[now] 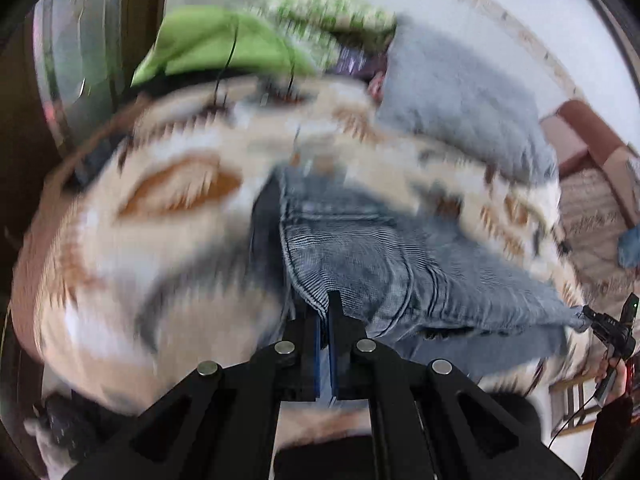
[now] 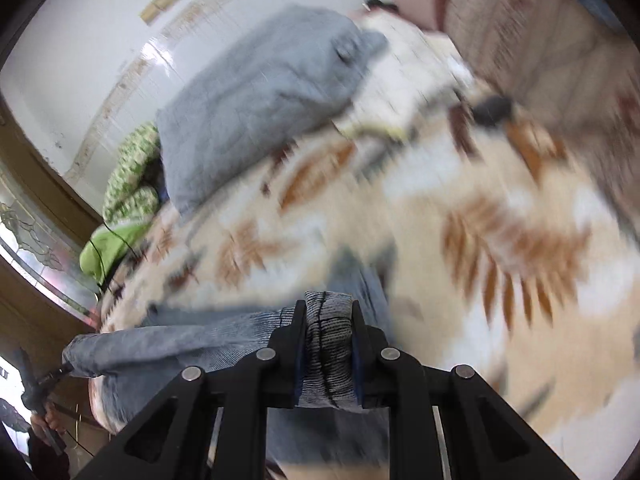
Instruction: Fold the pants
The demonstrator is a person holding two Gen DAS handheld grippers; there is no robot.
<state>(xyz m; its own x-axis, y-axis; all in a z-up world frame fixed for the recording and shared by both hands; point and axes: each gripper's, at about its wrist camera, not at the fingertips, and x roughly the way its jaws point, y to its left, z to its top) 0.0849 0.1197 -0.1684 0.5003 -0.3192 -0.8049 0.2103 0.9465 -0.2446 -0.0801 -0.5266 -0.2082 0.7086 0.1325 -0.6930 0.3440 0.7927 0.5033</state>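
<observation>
The pants are blue-grey jeans (image 1: 384,256), held up over a bed with a cream blanket bearing a brown leaf pattern (image 1: 120,240). My left gripper (image 1: 324,312) is shut on an edge of the jeans, which stretch away to the right towards the other gripper (image 1: 608,328), seen at the far right. In the right wrist view my right gripper (image 2: 328,320) is shut on a thick bunched fold of the jeans (image 2: 328,344); the cloth runs left to the other gripper (image 2: 40,380). Both views are blurred by motion.
A grey pillow (image 1: 460,100) lies at the head of the bed, also in the right wrist view (image 2: 260,92). A green cushion (image 1: 212,44) and a green-patterned one (image 1: 320,4) sit beside it. A brown sofa (image 1: 592,140) stands at the right. White wall behind.
</observation>
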